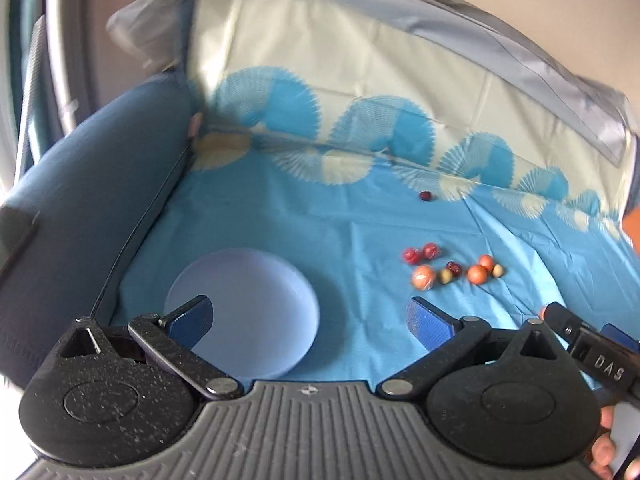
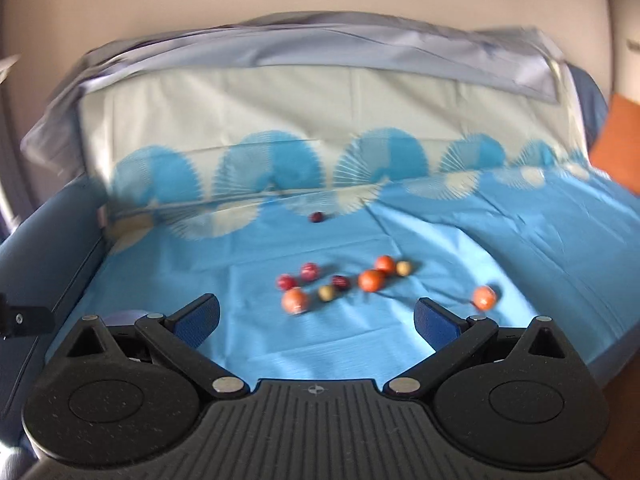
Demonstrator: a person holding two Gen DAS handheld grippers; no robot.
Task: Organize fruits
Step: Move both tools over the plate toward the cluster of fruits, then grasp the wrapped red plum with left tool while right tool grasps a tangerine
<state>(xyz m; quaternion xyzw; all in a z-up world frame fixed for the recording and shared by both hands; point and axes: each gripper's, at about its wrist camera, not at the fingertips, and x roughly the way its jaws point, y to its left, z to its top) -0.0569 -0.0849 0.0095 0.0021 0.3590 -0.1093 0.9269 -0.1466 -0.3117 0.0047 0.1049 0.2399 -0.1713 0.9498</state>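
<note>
Several small fruits lie on a blue cloth: orange ones point(image 2: 371, 280), red ones point(image 2: 310, 271) and pale green ones point(image 2: 326, 292). One orange fruit point(image 2: 484, 297) lies apart to the right, and one dark red fruit point(image 2: 317, 217) lies far back. The cluster also shows in the left wrist view point(image 1: 477, 274). A pale lilac plate point(image 1: 256, 280) sits empty at the left. My left gripper point(image 1: 310, 318) is open above the plate's near edge. My right gripper point(image 2: 316, 316) is open, in front of the cluster, empty.
The blue patterned cloth point(image 2: 520, 240) covers a sofa seat and runs up its backrest point(image 2: 320, 100). A dark blue armrest point(image 1: 80, 184) rises at the left. The right gripper's body point(image 1: 592, 356) shows at the right of the left wrist view.
</note>
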